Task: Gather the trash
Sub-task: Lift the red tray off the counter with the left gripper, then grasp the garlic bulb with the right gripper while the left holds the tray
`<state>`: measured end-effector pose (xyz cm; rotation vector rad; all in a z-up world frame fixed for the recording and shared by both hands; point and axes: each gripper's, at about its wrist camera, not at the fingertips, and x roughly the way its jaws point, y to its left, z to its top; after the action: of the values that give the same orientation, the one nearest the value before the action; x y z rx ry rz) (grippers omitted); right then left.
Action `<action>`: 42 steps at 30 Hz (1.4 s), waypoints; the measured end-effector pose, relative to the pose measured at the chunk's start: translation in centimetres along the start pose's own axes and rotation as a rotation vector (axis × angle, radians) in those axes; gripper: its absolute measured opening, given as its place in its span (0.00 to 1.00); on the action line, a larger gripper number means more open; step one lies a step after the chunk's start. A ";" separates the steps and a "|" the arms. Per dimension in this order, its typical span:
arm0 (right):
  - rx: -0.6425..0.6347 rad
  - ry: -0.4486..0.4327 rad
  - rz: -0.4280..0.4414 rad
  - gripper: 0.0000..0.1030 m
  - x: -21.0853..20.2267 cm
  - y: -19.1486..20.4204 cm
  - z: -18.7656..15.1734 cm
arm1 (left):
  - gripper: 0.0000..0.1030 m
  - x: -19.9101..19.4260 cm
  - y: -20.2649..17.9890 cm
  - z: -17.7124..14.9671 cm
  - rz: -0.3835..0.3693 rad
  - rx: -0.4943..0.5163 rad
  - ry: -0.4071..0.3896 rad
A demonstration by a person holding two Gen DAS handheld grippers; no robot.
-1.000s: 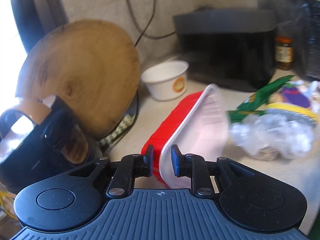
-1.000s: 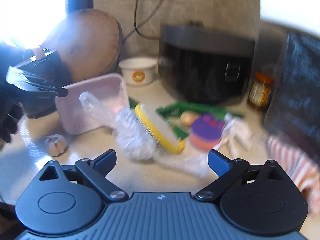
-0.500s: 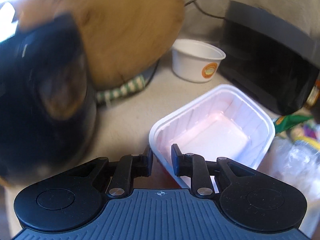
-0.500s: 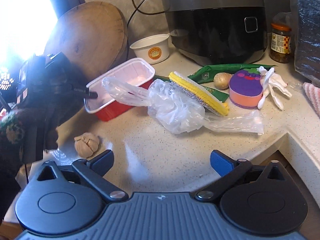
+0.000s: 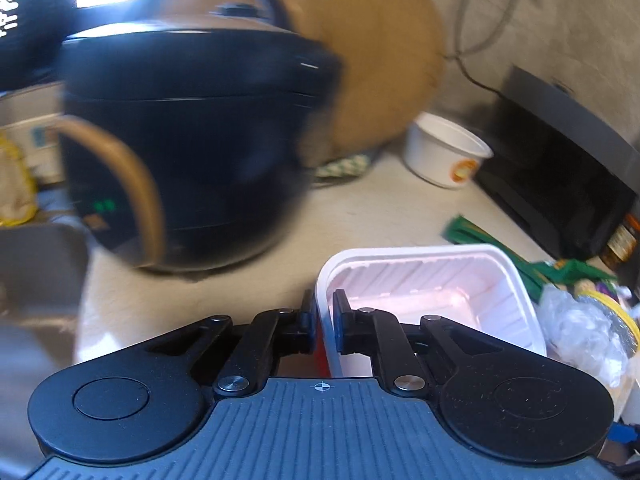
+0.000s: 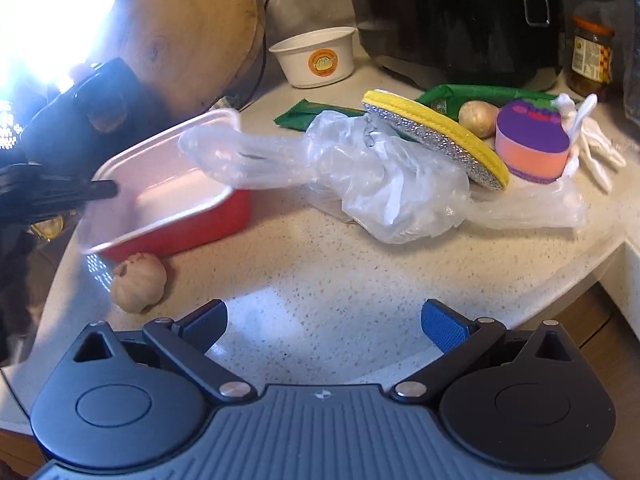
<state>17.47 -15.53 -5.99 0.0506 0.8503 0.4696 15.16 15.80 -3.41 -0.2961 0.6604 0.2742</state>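
My left gripper is shut on the near rim of a red plastic tray with a white inside. The right wrist view shows the same tray at the left of the counter, with the left gripper pinching its left rim. A crumpled clear plastic bag lies beside the tray, one end reaching over it. Green wrappers lie behind the bag. My right gripper is open and empty, above the counter's front.
A garlic bulb lies in front of the tray. A yellow scouring sponge, a purple sponge, white plastic spoons, a white paper bowl, a rice cooker, a jar, a round wooden board and a black kettle crowd the counter.
The left gripper has swung left and back with the tray, levelling it, so the black kettle now fills its view. The right gripper has moved closer to the counter.
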 end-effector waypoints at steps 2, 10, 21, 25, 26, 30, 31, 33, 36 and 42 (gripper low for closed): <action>-0.011 0.005 -0.010 1.00 0.1 0.2 -0.1 | 0.12 -0.4 0.9 -0.2 0.022 -0.010 0.009; -0.163 0.079 0.003 1.00 0.5 2.1 -0.1 | 0.19 -0.2 2.9 -1.2 0.020 -0.033 0.061; -0.379 -0.037 0.179 0.90 3.9 12.7 0.7 | 0.28 0.6 3.7 -1.4 -0.008 -0.060 0.091; -0.451 -0.015 0.159 0.54 5.2 14.5 0.2 | 0.26 1.8 4.2 -1.8 -0.048 -0.088 0.120; -0.453 -0.016 0.151 0.55 5.0 14.4 0.1 | 0.24 2.0 4.2 -1.9 -0.050 -0.086 0.114; -0.368 0.006 0.156 0.54 3.0 12.2 0.3 | 0.14 2.1 4.0 -2.0 -0.039 -0.129 0.107; -0.351 -0.006 0.149 0.54 2.1 11.6 0.3 | 0.13 2.0 3.7 -2.0 -0.042 -0.125 0.106; -0.312 -0.044 0.124 0.54 -0.1 10.1 0.0 | 0.12 1.7 2.7 -1.9 -0.050 -0.087 0.095; -0.238 -0.095 0.087 0.54 -3.3 7.3 -1.2 | 0.11 0.4 0.5 -2.1 -0.088 -0.030 0.081; -0.066 -0.172 -0.054 0.54 -10.9 0.0 -6.7 | 0.12 -4.7 -6.1 -4.6 -0.135 0.113 0.021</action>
<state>6.43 -21.05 -2.71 0.0073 0.6650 0.4354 11.10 7.82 -2.75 -0.2343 0.6713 0.1045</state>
